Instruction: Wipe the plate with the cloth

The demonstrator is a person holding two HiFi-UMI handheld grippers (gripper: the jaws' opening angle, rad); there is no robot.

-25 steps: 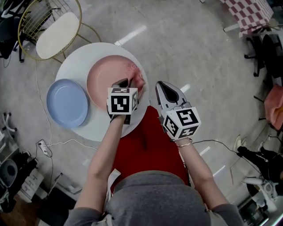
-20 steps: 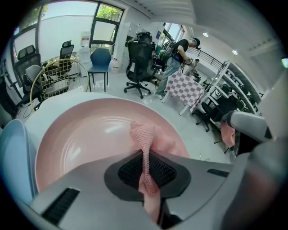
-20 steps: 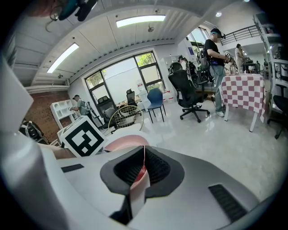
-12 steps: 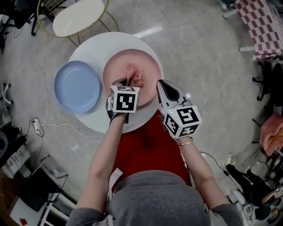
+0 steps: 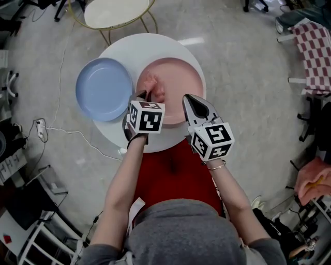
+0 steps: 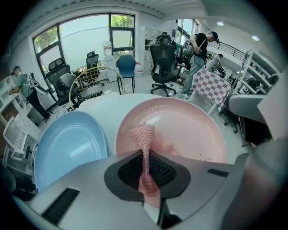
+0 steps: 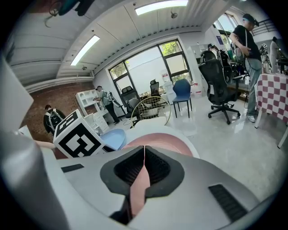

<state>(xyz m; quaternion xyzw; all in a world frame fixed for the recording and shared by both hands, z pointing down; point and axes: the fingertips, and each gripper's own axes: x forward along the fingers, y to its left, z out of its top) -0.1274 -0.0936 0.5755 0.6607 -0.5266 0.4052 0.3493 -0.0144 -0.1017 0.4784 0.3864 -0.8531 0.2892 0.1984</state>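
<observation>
A pink plate (image 5: 178,77) lies on the round white table (image 5: 139,49), right of a blue plate (image 5: 103,89). My left gripper (image 5: 145,96) is shut on a pink knitted cloth (image 5: 154,85), whose bunched end rests on the pink plate's left half. In the left gripper view the cloth (image 6: 144,137) rises from between the pads of the left gripper (image 6: 146,157) onto the plate (image 6: 189,126). My right gripper (image 5: 187,98) hangs over the plate's near right part, its tips closed together. In the right gripper view, plate pink (image 7: 162,140) shows past the right gripper (image 7: 144,152).
A gold-framed stool (image 5: 116,11) stands just beyond the table. A white cable (image 5: 67,132) trails over the floor at the left. Office chairs and a checked cloth (image 5: 313,46) are off to the right. The blue plate (image 6: 67,143) holds nothing.
The cloth has slid from the plate's right rim to its left half. The right gripper, earlier off the table's edge, now sits over the plate. The head view has shifted.
</observation>
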